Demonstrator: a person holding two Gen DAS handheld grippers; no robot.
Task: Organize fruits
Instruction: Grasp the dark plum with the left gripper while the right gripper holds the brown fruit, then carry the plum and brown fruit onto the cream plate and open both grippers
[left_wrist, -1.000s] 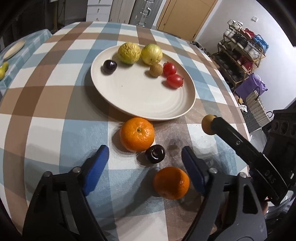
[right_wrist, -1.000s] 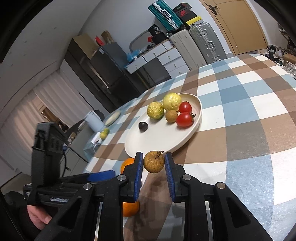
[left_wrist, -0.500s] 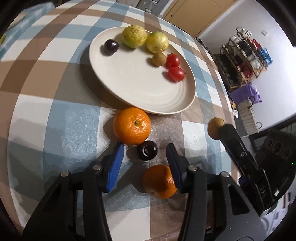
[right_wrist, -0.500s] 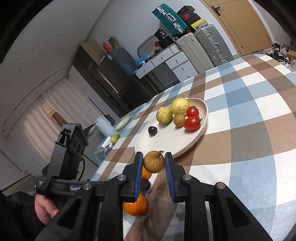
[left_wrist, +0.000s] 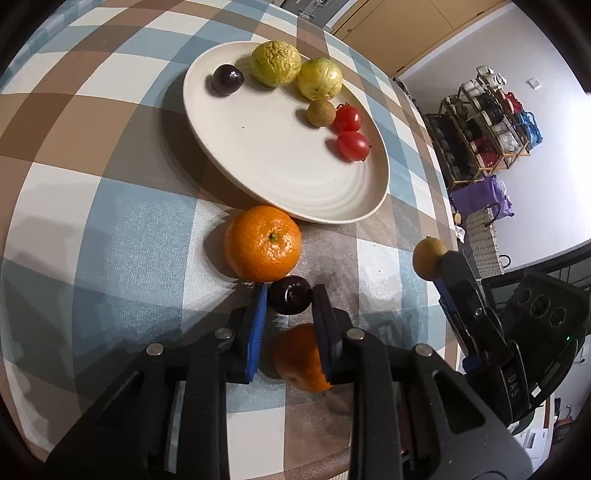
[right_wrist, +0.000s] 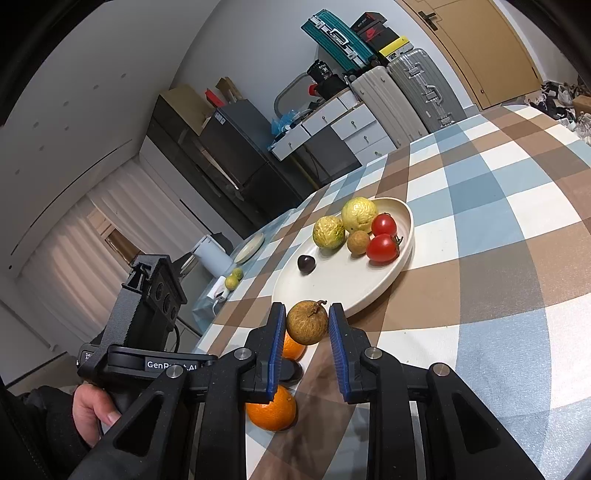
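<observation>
A cream plate (left_wrist: 288, 177) on the checked tablecloth holds two yellow-green fruits, a dark plum (left_wrist: 227, 79), a small brown fruit and two red tomatoes (left_wrist: 352, 145). My left gripper (left_wrist: 289, 299) is shut on a dark plum (left_wrist: 290, 300) resting on the cloth, between a large orange (left_wrist: 263, 243) and a second orange (left_wrist: 300, 357) under the fingers. My right gripper (right_wrist: 307, 322) is shut on a small brown fruit (right_wrist: 307, 322), held in the air near the plate's (right_wrist: 369, 288) front rim; it also shows in the left wrist view (left_wrist: 428, 258).
The table edge runs close on the right, with a shelf rack (left_wrist: 491, 133) and a purple bag beyond it. A second table with a plate (right_wrist: 249, 248) and a white container lies to the left. Suitcases and drawers stand at the back wall.
My left gripper has moved down and forward over the dark plum and its fingers have closed on it. My right gripper keeps holding the brown fruit, nearly still.
</observation>
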